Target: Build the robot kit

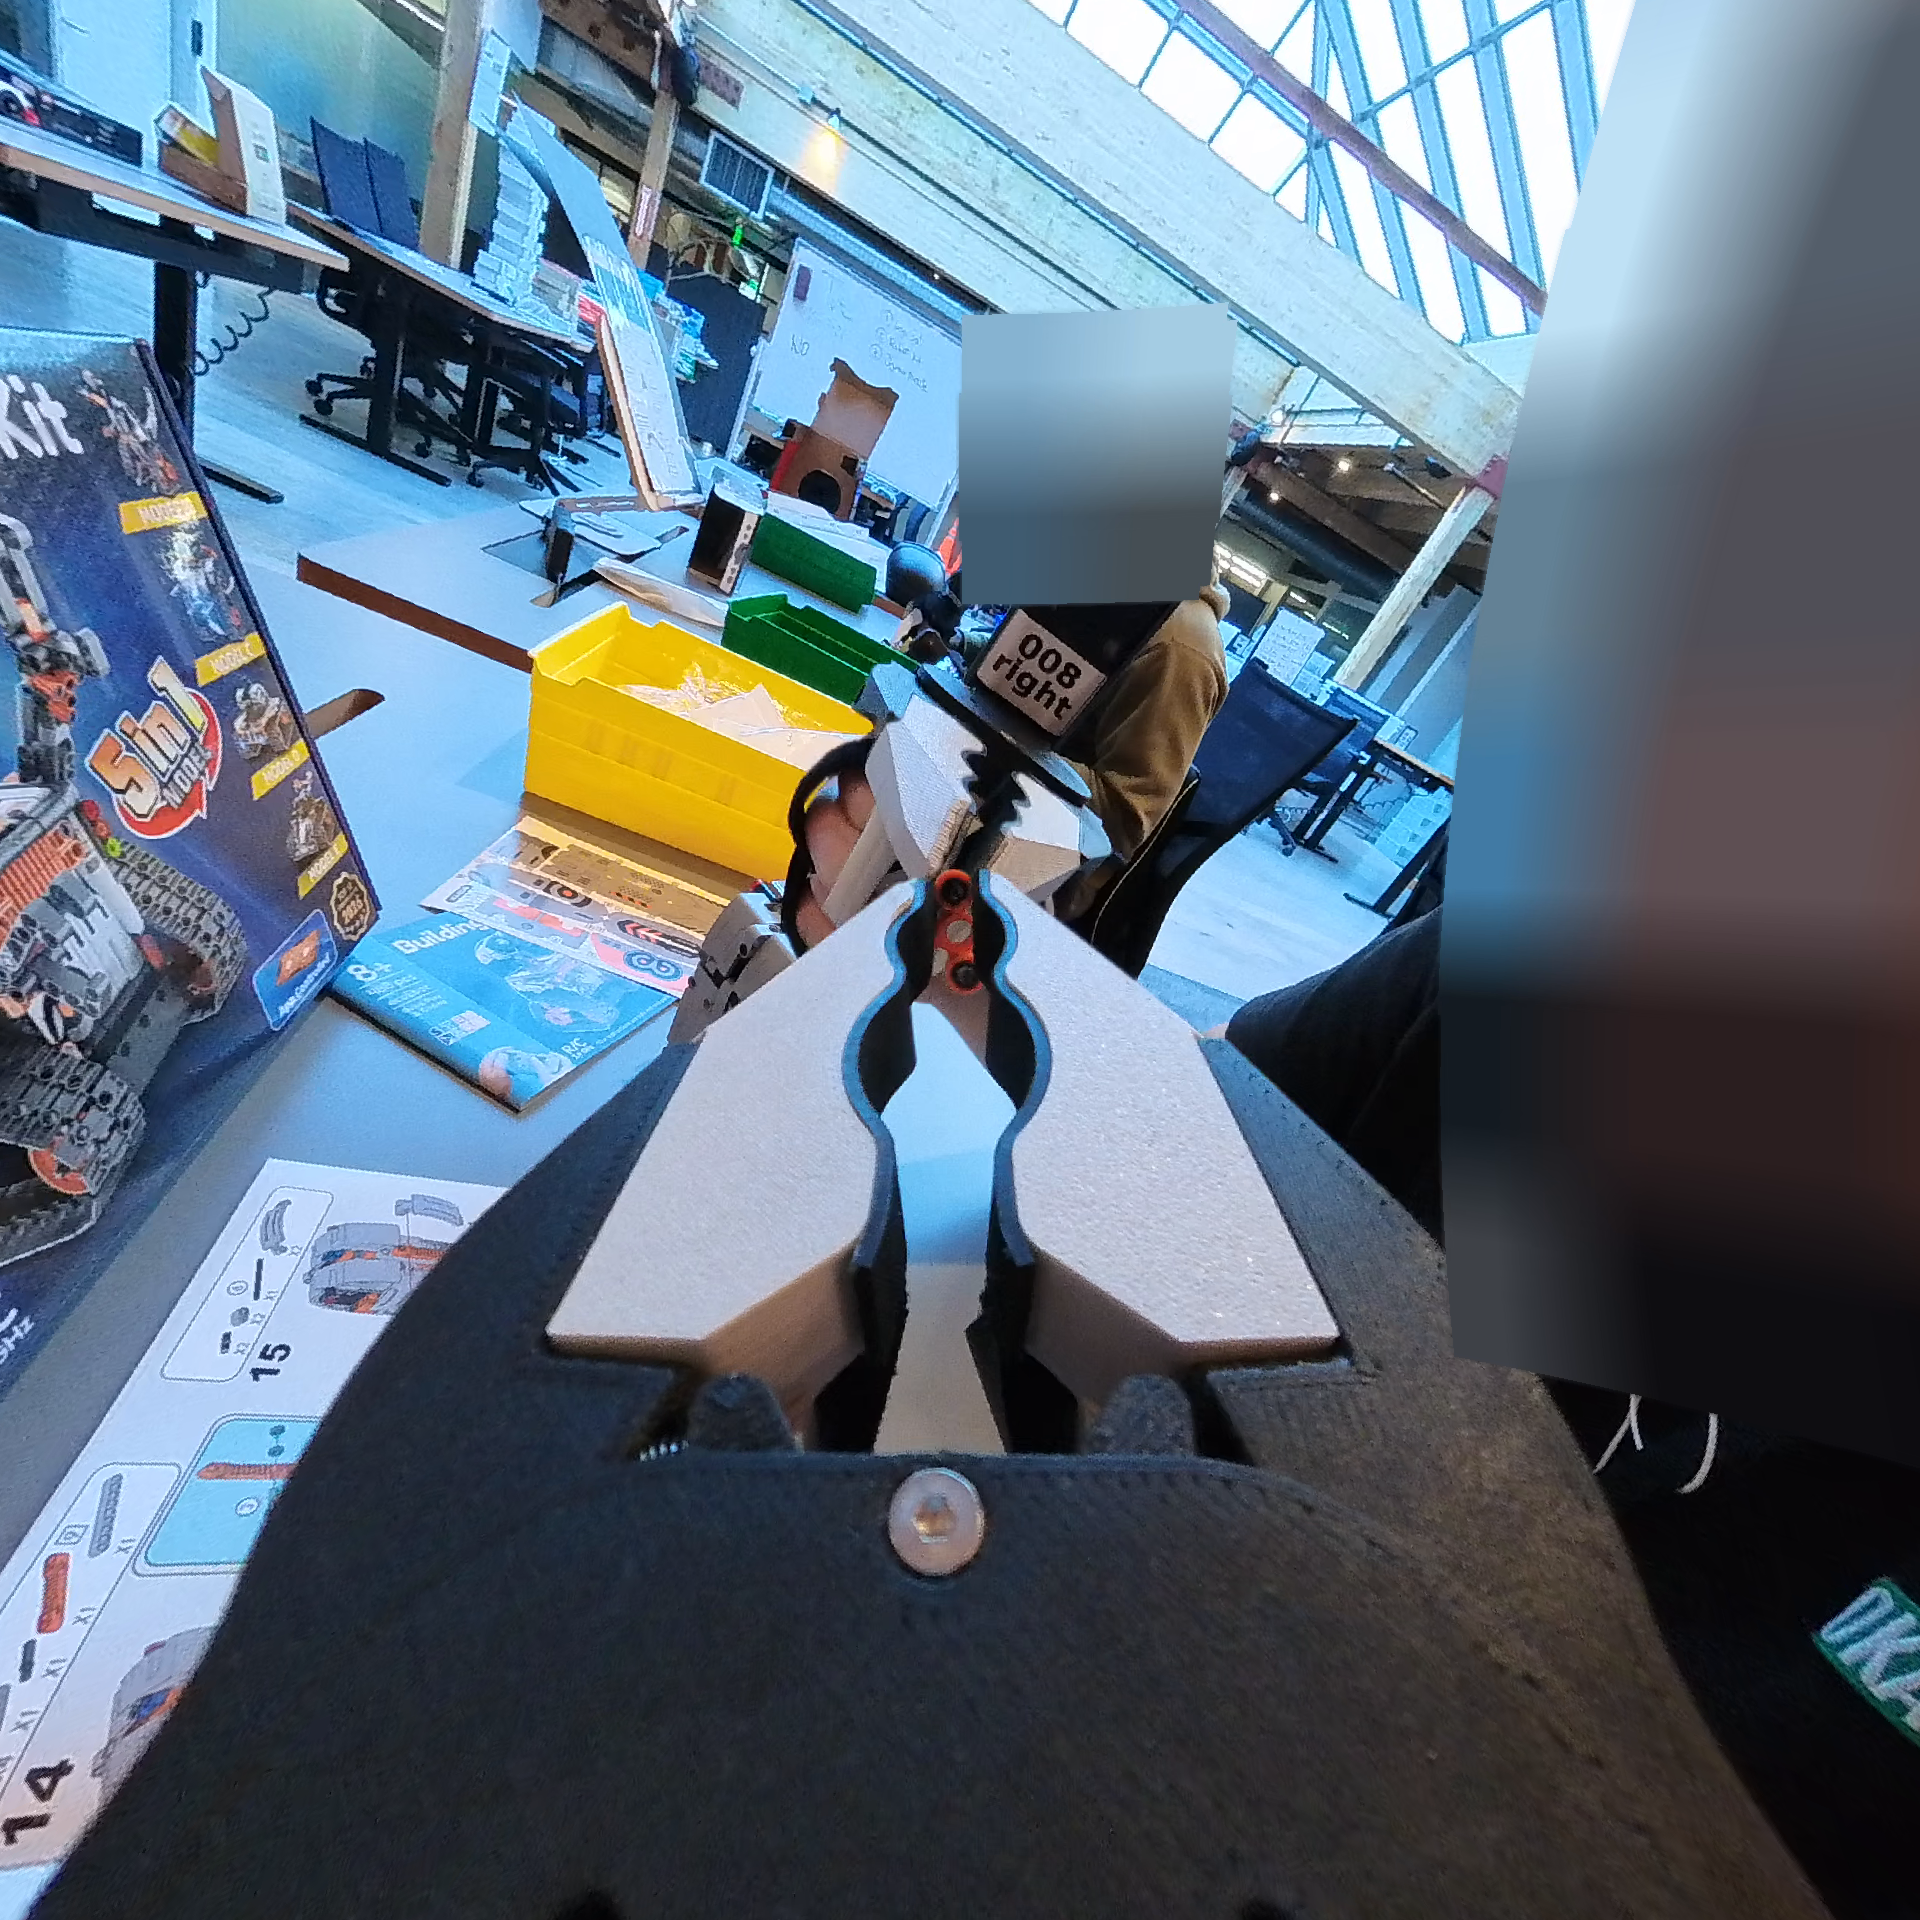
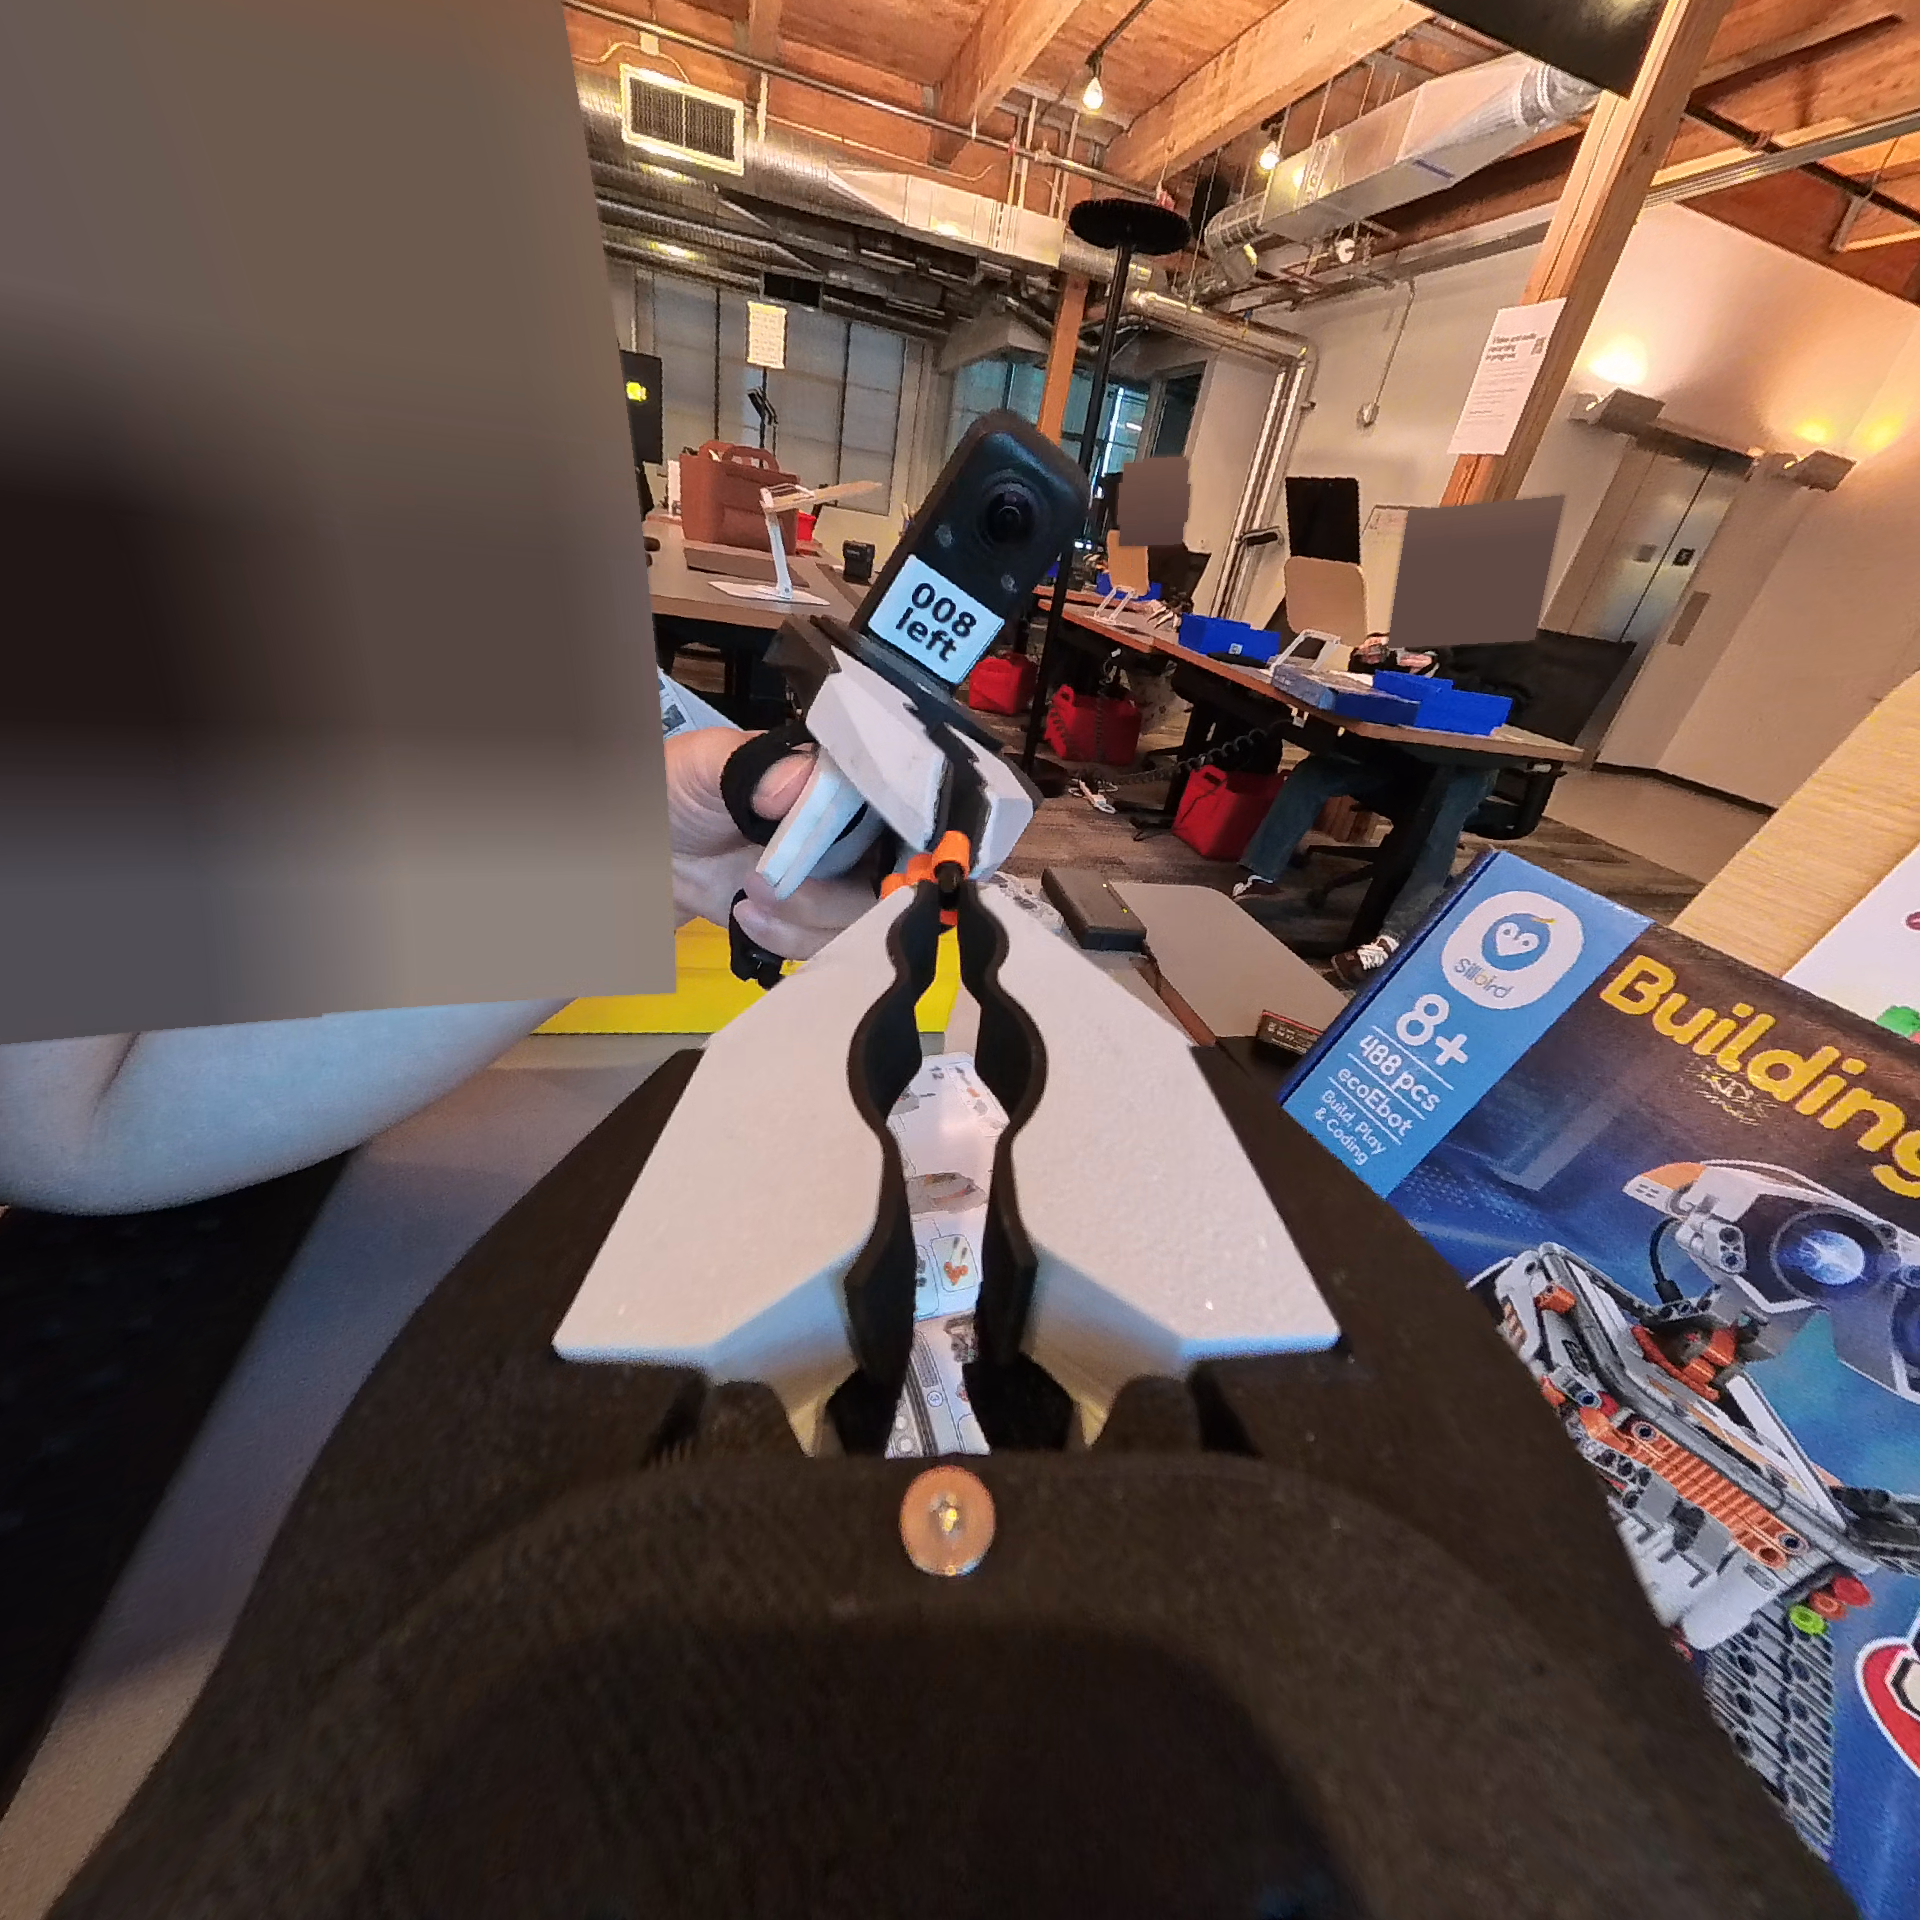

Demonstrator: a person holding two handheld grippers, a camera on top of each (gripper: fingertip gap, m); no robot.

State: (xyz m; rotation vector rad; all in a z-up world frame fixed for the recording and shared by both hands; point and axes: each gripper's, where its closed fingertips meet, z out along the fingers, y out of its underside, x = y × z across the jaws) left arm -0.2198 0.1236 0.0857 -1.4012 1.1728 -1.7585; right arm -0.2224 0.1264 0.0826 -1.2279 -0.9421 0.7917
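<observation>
- Pinching at its very tips, the left gripper (image 1: 951, 948) is closed on a small orange-and-black brick piece (image 1: 950, 891); the right gripper (image 2: 940, 914) meets it head-on, its tips seemingly nipped onto the same piece
- Risk, as I judge it: hard wavy black pads (image 1: 881, 1039) on one tiny smooth plastic part could twist it or flick it out
- Below the claws lies a glossy paper instruction sheet (image 1: 239, 1403); beyond the left one stands a boxy yellow plastic bin (image 1: 644, 748)

A grey table (image 1: 416, 748) carries a yellow bin (image 1: 665, 758), a blue toy box (image 1: 156, 810), a blue booklet (image 1: 488, 997), a sticker sheet (image 1: 592, 894) and 1 open instruction sheet (image 1: 208, 1403).
</observation>
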